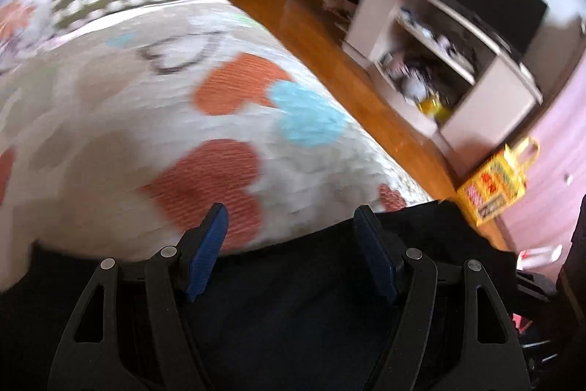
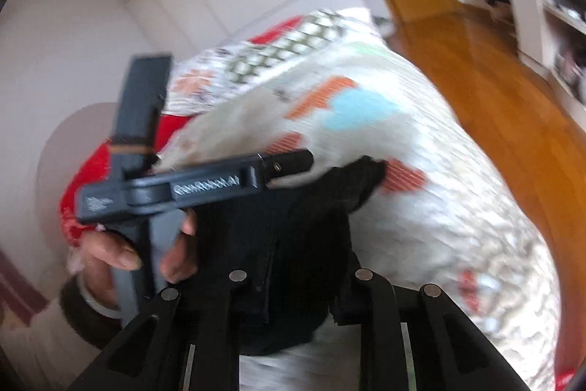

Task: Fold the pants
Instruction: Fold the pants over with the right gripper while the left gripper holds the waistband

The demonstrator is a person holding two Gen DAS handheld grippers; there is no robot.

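1. Two grippers work over dark pants spread on the heart-print bedspread; best to lower the left gripper squarely onto the pants' edge before closing.
2. Left jaws stand wide apart, holding nothing, the pants directly beneath them.
3. Right gripper: fingertips are buried in the pants; I cannot tell their gap, though it seems to grip fabric.

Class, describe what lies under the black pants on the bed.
The black pants rest on a heart-patterned quilt, visible all around them. The quilt directly beneath is covered, so anything there cannot be seen.
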